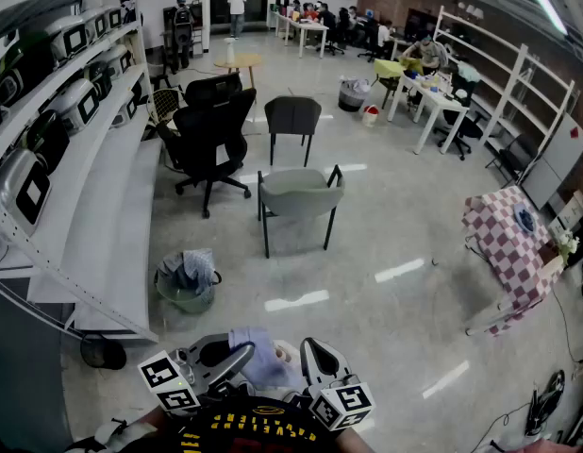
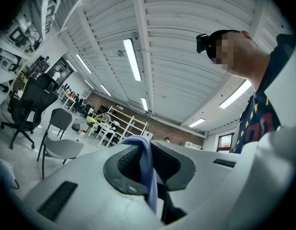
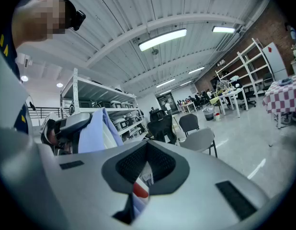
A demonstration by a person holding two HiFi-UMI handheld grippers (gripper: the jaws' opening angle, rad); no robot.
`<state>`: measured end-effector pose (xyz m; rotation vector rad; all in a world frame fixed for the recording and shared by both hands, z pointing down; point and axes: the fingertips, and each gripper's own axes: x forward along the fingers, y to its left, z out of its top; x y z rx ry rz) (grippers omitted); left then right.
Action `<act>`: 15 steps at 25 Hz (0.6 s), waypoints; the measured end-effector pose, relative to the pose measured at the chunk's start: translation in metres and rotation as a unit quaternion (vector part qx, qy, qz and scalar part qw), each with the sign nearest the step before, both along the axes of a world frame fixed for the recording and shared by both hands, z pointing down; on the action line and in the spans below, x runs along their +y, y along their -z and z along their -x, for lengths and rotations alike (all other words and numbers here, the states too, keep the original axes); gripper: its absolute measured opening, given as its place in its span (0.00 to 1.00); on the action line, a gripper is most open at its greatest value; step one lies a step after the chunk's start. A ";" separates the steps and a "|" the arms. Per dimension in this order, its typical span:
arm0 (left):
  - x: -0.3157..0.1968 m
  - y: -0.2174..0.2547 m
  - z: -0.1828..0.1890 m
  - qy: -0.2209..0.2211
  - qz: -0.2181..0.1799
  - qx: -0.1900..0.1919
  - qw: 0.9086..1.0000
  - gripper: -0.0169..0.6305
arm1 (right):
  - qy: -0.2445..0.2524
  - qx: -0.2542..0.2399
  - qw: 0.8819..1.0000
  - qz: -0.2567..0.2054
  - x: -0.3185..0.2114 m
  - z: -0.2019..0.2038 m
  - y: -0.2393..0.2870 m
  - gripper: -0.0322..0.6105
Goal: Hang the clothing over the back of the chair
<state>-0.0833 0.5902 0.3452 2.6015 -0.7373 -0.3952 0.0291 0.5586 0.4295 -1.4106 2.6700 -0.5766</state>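
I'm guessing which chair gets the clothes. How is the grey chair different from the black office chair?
The grey chair is pale with a low back; the black office chair is dark with a taller back. The grey chair has four legs; the black office chair has a wheeled star base. Neither has anything hung on it.

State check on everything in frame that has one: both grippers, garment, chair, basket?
left gripper: shut on clothing
right gripper: shut on clothing
clothing: bunched, held between both grippers, not yet on the chair
grey chair: upright, back bare
green basket: on floor, crumpled fabric inside
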 end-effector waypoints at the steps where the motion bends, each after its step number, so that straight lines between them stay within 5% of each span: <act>1: -0.001 0.000 0.001 0.003 -0.004 0.000 1.000 0.08 | 0.003 0.004 1.000 -0.001 -0.003 0.001 0.001 0.06; 15: -0.010 -0.003 -0.031 0.002 -0.007 -0.005 1.000 0.08 | 0.007 0.004 1.000 -0.004 -0.011 -0.027 -0.001 0.06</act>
